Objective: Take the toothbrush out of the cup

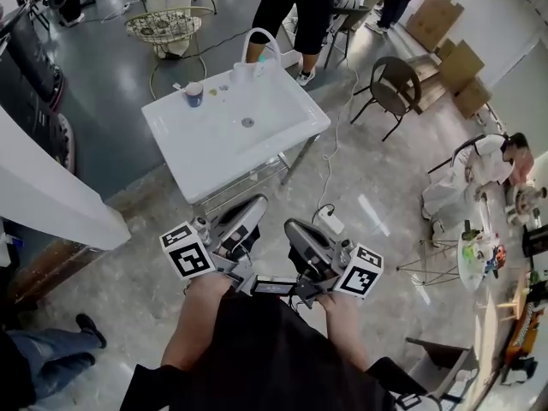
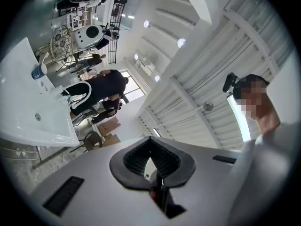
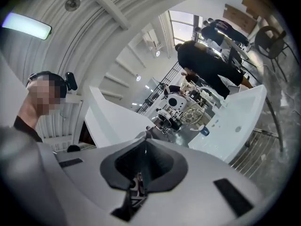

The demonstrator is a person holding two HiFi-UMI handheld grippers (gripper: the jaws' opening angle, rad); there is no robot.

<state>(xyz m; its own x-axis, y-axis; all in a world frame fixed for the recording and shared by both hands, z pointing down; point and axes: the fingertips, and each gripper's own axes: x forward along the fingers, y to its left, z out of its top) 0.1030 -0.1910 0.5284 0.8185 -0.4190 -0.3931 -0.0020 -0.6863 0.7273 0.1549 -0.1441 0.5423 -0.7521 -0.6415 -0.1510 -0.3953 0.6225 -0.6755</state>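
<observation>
A blue cup (image 1: 193, 93) with a toothbrush (image 1: 180, 86) leaning out of it stands on the far left corner of the white sink (image 1: 282, 135). My left gripper (image 1: 255, 204) and right gripper (image 1: 293, 227) are held close to my body, well short of the sink's near edge. Both are shut with nothing between the jaws. In the left gripper view the shut gripper (image 2: 150, 142) points upward, with the cup (image 2: 38, 71) and the sink (image 2: 19, 112) far off at the left. In the right gripper view the shut gripper (image 3: 146, 140) has the cup (image 3: 204, 131) small at the right, on the sink (image 3: 240, 112).
A white faucet (image 1: 261, 45) rises at the sink's far edge, and a person (image 1: 295, 7) stands just beyond it. A fan cage (image 1: 163, 26) lies on the floor at the back. A chair (image 1: 394, 84) and cardboard boxes (image 1: 445, 32) are at the right; a white panel (image 1: 43, 195) is at the left.
</observation>
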